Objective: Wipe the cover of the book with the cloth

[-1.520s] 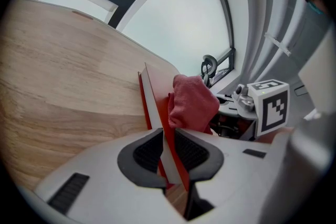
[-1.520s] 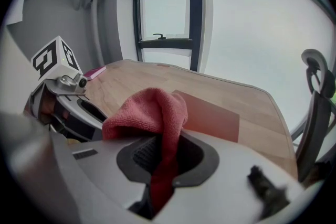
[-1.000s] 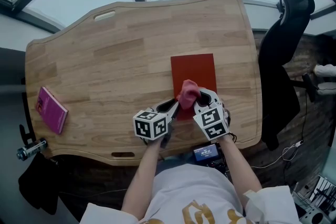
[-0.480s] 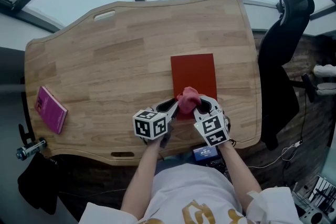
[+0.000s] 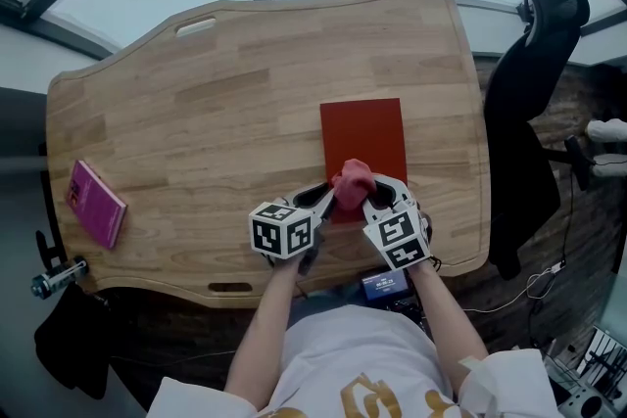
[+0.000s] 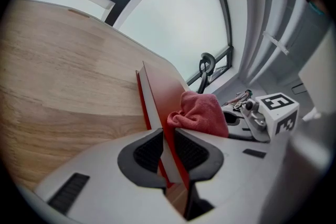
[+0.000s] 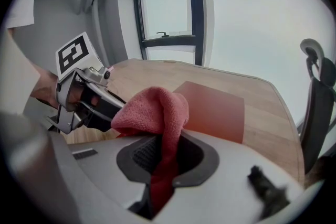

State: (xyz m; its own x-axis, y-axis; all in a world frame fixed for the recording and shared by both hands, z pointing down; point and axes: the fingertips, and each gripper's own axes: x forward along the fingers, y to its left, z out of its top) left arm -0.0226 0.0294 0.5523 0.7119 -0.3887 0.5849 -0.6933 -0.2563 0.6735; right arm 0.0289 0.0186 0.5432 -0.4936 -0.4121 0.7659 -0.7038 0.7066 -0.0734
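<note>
Head view: red book (image 5: 363,134) lies on desk (image 5: 196,113) near its front edge, pink cloth (image 5: 353,179) bunched on its near end. Left gripper view: left gripper (image 6: 167,136) fingers clenched on book's near edge, pages visible. Right gripper view: right gripper (image 7: 167,147) fingers grasping cloth. Small pink book (image 5: 95,204) far left, head view only.
</note>
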